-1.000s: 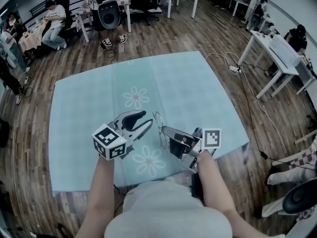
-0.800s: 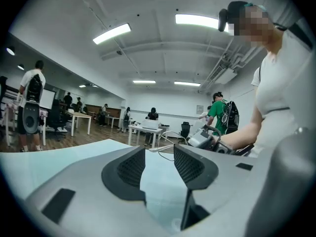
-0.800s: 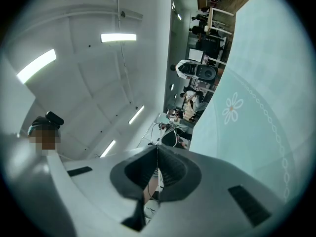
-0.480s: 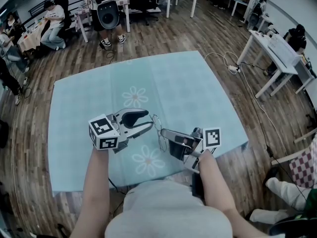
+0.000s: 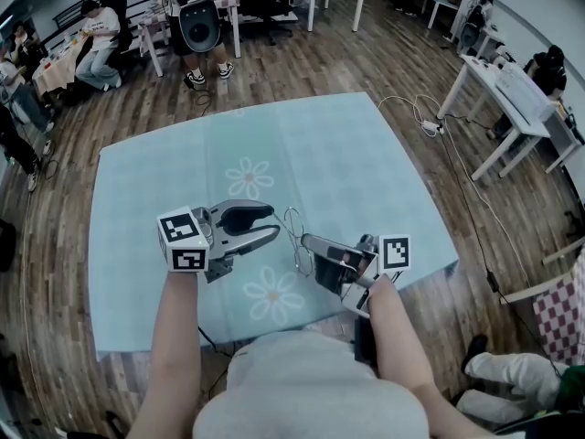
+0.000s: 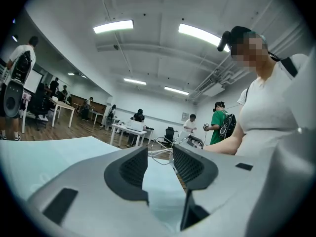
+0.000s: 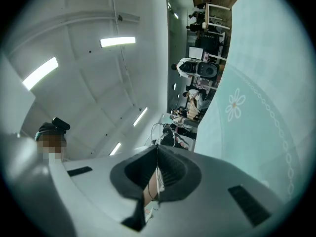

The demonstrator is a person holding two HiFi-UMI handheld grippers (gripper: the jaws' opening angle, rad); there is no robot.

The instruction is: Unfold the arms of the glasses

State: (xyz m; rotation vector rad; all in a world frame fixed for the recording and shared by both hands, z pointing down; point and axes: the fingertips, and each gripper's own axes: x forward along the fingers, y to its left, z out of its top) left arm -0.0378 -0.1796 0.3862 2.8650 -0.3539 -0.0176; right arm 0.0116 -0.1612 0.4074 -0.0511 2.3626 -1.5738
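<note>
The thin wire-framed glasses hang over the teal flowered tablecloth, near its front edge. My right gripper is shut on them. In the right gripper view the wire frame runs between the closed pads of the right gripper. Just left of the glasses, my left gripper points toward them and stands open and apart from them. Its jaws have just been opening and then easing in slightly, with nothing between them. The left gripper view shows my left gripper with only cloth in its gap.
A person stands with a round device beyond the table's far edge. Cables and a power strip lie on the wooden floor at the right. White tables with seated people stand at the right, and more people sit at the far left.
The left gripper has swung so that its marker cube moved up and left, and its jaws stand wider. The right gripper and the glasses have stayed put.
</note>
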